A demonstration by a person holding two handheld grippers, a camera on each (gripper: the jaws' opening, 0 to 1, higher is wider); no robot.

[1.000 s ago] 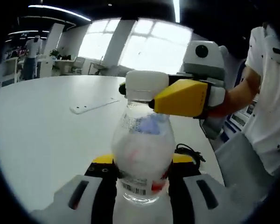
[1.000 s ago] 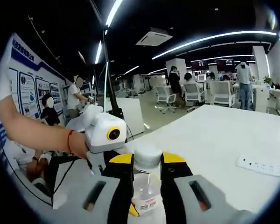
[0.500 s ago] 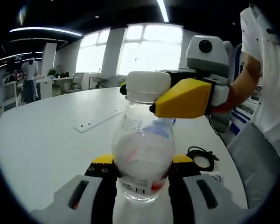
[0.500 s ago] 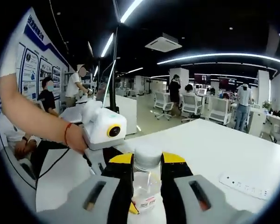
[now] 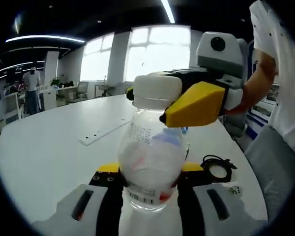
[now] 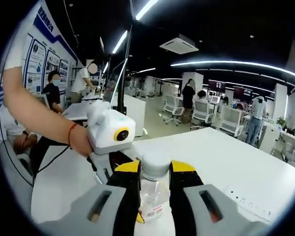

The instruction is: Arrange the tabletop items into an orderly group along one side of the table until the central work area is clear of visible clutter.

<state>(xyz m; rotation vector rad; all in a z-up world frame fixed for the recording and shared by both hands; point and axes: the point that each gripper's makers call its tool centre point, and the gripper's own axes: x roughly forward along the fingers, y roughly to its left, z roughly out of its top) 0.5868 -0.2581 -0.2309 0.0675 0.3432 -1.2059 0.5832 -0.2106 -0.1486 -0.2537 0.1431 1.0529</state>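
A clear plastic bottle (image 5: pixel 150 152) with a white cap (image 5: pixel 155 88) and a barcode label stands between the jaws of my left gripper (image 5: pixel 150 169), which is shut on its body. From the right, my right gripper (image 5: pixel 147 101) with yellow jaws is shut on the cap. In the right gripper view the cap (image 6: pixel 155 164) sits pinched between my right gripper (image 6: pixel 155 169) jaws, with the bottle (image 6: pixel 152 199) below it. There the left gripper (image 6: pixel 108 162), held by a person's hand, reaches in from the left.
A white power strip (image 5: pixel 105 132) lies on the white table (image 5: pixel 44 162); it also shows as the power strip (image 6: pixel 246 201). A black round cable item (image 5: pixel 214 167) and a small label (image 5: pixel 231 189) lie near the table edge. Chairs, desks and people stand beyond.
Both views have swung a little with the hands, so the background and table have shifted. The bottle stays in both grips as before.
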